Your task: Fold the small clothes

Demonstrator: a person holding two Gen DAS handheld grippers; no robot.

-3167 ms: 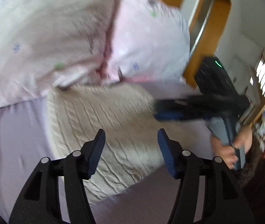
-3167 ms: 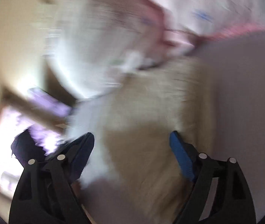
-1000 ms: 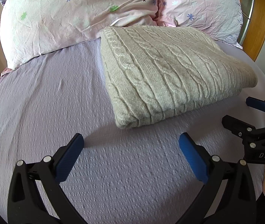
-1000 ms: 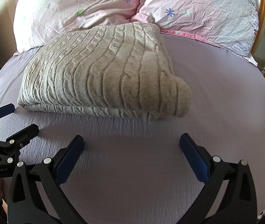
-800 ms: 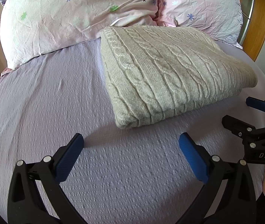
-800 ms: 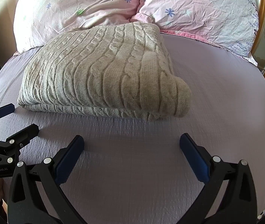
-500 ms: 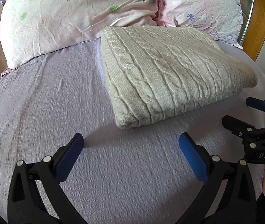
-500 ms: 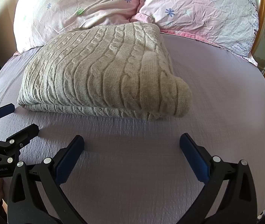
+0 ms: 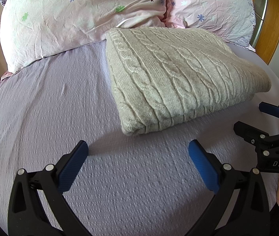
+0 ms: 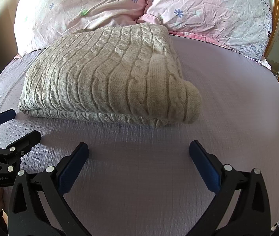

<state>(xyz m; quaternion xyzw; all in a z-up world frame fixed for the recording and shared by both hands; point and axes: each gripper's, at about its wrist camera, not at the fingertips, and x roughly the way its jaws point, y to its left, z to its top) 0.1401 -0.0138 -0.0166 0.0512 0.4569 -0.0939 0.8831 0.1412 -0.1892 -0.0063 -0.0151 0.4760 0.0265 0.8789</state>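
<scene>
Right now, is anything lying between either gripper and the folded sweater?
Nothing visible. Only bare purple bedsheet separates the open left gripper from the sweater, and likewise the open right gripper in its own view.

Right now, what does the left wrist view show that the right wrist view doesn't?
Only the left wrist view shows the sweater's straight left fold and the right gripper, open. Only the right wrist view shows the sweater's bulging rolled right corner and the left gripper, open. Both show the folded sweater lying on the lilac sheet before two floral pillows, touched by neither gripper.
</scene>
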